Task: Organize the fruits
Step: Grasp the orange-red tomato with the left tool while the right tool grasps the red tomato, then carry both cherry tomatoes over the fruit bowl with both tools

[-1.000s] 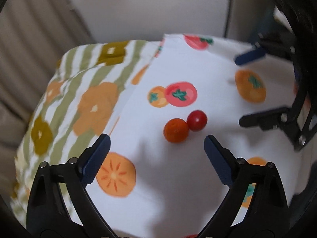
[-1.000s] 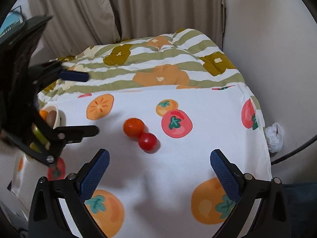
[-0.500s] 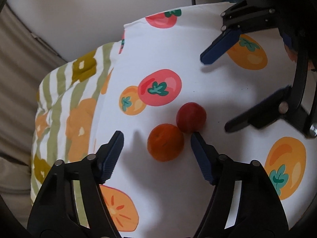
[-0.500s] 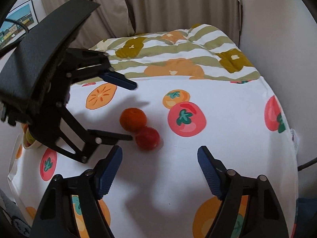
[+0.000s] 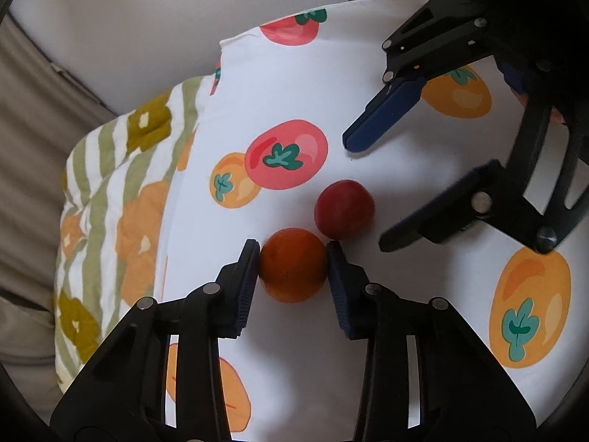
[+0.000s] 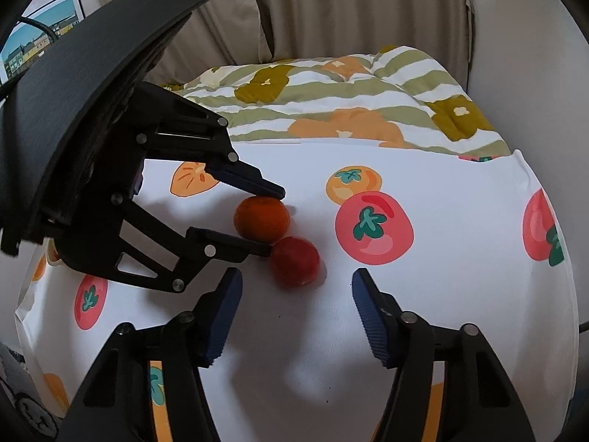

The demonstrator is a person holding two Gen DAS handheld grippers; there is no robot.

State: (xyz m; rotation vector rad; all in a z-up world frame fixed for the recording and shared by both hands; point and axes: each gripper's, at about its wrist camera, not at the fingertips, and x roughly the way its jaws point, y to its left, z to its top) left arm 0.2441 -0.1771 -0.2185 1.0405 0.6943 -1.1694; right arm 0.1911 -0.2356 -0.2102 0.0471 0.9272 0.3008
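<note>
An orange tangerine [image 5: 293, 270] lies on the white fruit-print cloth [image 5: 405, 331], touching a red plum [image 5: 345, 209] just beyond it. My left gripper [image 5: 292, 258] is shut on the tangerine, one pad on each side. In the right wrist view the left gripper [image 6: 270, 223] pinches the tangerine [image 6: 262, 218], and the plum [image 6: 295, 260] sits right in front of my right gripper [image 6: 296, 307]. The right gripper is open and empty, its fingers apart on either side of the plum's near side. It also shows in the left wrist view [image 5: 364, 191].
A green-striped quilt with orange flowers [image 6: 349, 110] covers the far part of the surface. Beige curtains [image 6: 331, 7] and a white wall [image 5: 147, 18] stand behind. The cloth's edge [image 6: 567, 294] drops off at the right. A framed picture [image 6: 40, 40] hangs at upper left.
My left gripper moved forward and closed on the tangerine. My right gripper came closer to the plum and stayed open.
</note>
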